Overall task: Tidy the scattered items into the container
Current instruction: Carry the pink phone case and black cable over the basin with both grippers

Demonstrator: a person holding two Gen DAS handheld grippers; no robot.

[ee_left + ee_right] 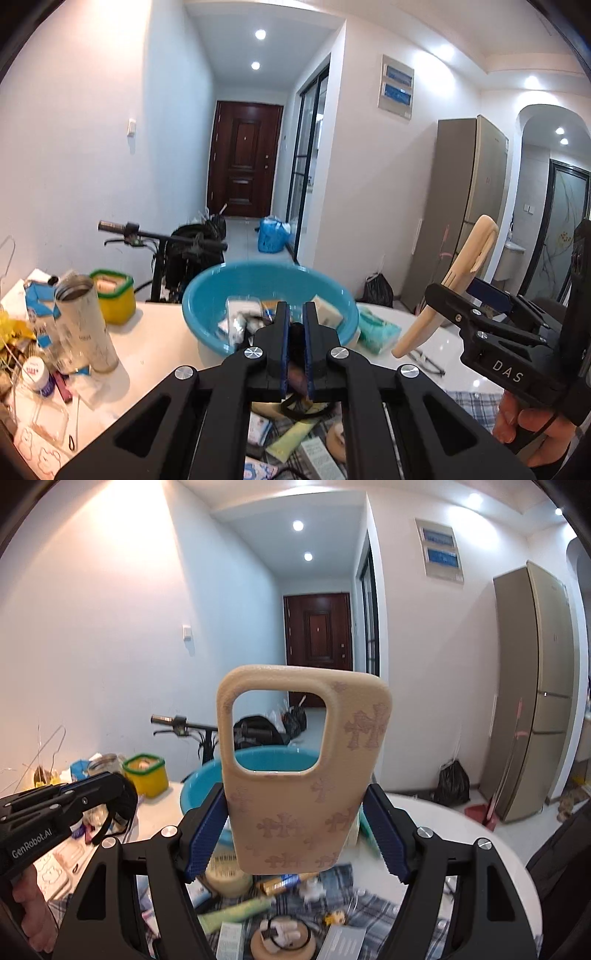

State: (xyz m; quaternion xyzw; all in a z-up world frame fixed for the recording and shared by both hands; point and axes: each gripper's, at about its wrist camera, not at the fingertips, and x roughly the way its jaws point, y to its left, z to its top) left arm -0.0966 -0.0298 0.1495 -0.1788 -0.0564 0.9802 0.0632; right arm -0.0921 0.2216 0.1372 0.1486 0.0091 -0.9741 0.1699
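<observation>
A blue basin (pixel 207 295) (pixel 195 786) with several small packets in it stands on the white table ahead of both grippers. My left gripper (pixel 295 314) (pixel 123 786) is shut on a black band (pixel 123 808) that hangs in a loop from its pads, raised in front of the basin. My right gripper (pixel 295 794) (pixel 458 291) is shut on a beige phone case (pixel 295 775) (pixel 469 258) with a cross pattern. The case stands upright, and through its camera cutout I see the basin's rim.
A yellow tub with a green rim (pixel 112 295), a white tumbler (pixel 86 325) and a milk carton (pixel 37 306) crowd the table's left. A checked cloth (pixel 354 897) below holds several tubes, boxes and a tape roll. A teal tissue pack (pixel 376 328) lies right of the basin.
</observation>
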